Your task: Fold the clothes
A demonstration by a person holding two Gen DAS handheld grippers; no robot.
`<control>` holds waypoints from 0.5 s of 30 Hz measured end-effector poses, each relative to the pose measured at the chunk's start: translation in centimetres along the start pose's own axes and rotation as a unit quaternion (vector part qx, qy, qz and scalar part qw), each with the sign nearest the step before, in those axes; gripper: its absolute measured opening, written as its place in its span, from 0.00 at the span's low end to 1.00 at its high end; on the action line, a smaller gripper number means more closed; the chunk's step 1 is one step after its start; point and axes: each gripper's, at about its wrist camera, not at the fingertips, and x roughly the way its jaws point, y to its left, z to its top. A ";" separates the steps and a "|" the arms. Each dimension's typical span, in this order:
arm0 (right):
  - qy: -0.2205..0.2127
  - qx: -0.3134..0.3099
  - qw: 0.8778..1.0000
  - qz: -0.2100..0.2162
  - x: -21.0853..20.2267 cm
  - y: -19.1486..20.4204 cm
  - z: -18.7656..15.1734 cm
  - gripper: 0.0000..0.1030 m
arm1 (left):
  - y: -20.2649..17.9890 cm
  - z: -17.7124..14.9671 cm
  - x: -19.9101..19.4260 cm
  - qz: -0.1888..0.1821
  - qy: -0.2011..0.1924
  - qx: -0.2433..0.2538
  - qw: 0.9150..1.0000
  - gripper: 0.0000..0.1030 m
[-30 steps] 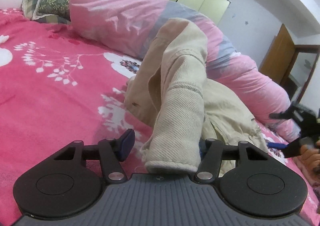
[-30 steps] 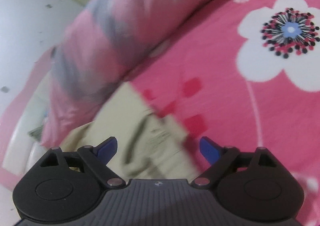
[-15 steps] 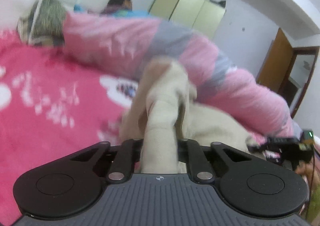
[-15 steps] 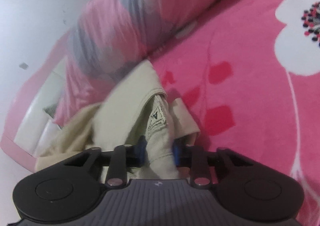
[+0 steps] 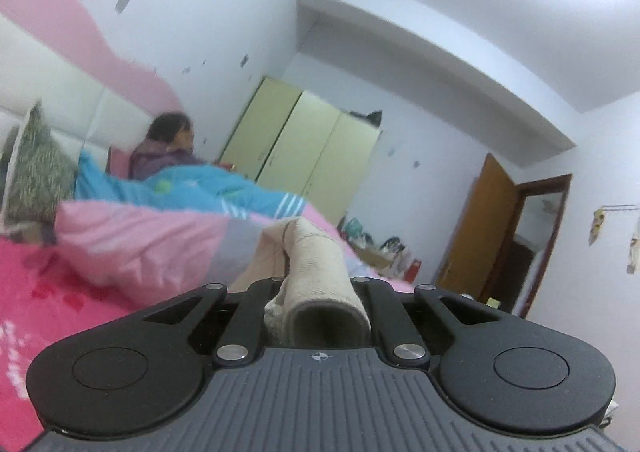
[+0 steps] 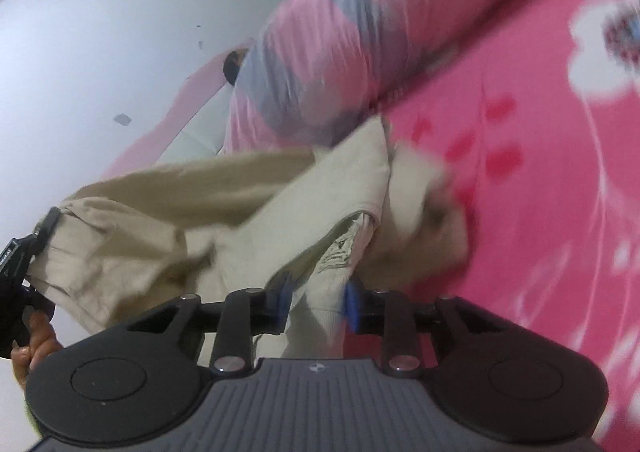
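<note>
Broadly, the scene is filled by a bed covered with a bright pink fleece blanket printed with white flowers (image 6: 560, 139), on which a long rolled quilt in pink and grey patches (image 6: 344, 35) is laid. Against the far white wall a pale yellow-green three-door wardrobe (image 5: 308, 159) is seen, with an open brown wooden door (image 5: 476, 228) to its right. A dark-haired person in a purple top (image 5: 168, 147) is seated behind a blue striped cover (image 5: 192, 187), beside a green patterned cushion (image 5: 36, 171).

The beige corduroy jacket (image 6: 192, 219) is held up off the blanket and stretched between the two tools, its lower folds blurred and apparently just touching the pink fleece. A ribbed sleeve cuff of the jacket (image 5: 320, 292) is clamped in the left gripper (image 5: 318, 316), whose jaws are drawn in narrow against the cloth. The collar area, where a printed label (image 6: 340, 256) is visible, is pinched by the right gripper (image 6: 316, 304), its blue pads (image 6: 351, 302) pressed to either side of the fabric. At the left edge of the right wrist view, the left gripper is seen gripping the sleeve end.
</note>
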 end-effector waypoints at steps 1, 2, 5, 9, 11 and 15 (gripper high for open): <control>0.009 0.018 1.000 0.010 0.0 -0.4 -0.7 0.30 | -0.3 0.5 -0.3 0.001 -0.003 0.006 1.000 0.06; 0.018 0.035 0.999 0.020 0.2 -0.7 -1.3 0.30 | -0.6 1.0 -0.6 0.001 -0.004 0.011 1.000 0.06; 0.039 0.071 0.995 0.065 0.9 -0.8 -2.9 0.30 | -0.8 2.3 -1.8 0.001 -0.011 0.015 1.000 0.06; 0.058 0.090 0.990 0.096 2.8 -0.3 -4.0 0.45 | -0.1 3.7 -3.0 0.005 -0.020 0.004 1.000 0.06; 0.055 0.090 0.991 0.077 4.3 -0.3 -3.8 0.55 | 0.2 4.0 -3.3 0.014 -0.014 0.004 1.000 0.06; 0.067 0.130 0.985 0.089 7.8 -1.2 -3.6 0.61 | 0.3 4.4 -3.3 0.028 -0.009 0.013 0.999 0.06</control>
